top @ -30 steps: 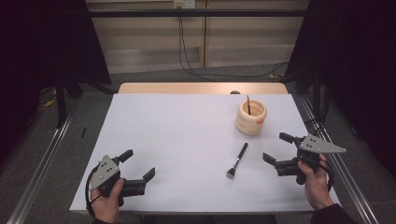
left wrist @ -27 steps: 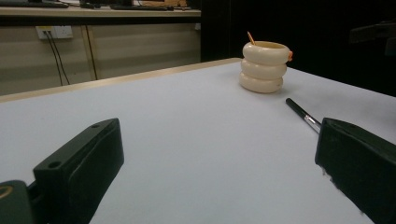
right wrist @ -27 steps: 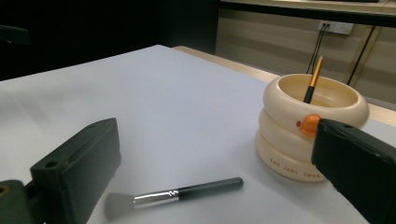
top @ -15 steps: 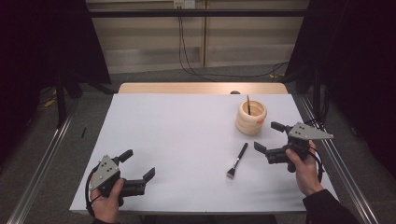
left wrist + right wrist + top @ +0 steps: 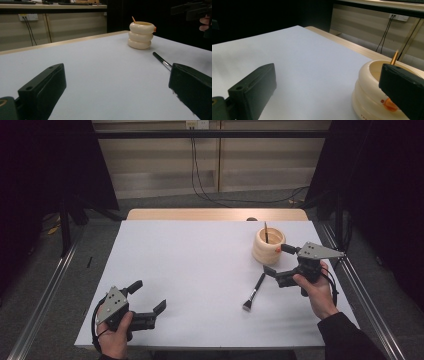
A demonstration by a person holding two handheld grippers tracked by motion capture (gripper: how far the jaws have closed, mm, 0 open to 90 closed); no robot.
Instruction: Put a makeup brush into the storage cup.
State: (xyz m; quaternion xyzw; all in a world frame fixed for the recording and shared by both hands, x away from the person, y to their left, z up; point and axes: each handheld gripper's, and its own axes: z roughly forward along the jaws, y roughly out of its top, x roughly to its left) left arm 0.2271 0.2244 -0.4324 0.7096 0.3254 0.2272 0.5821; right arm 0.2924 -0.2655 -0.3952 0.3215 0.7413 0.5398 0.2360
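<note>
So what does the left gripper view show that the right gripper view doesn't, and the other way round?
Left gripper view: the black makeup brush lying on the white table, and the right tongs held in a hand at the upper right. Right gripper view: a close look into the inner rim of the holder, which sits just behind one jaw. Both: the cream ringed holder with a gold-tipped stick standing in it, the table, and open jaws, the left tongs in one and the right tongs in the other.
</note>
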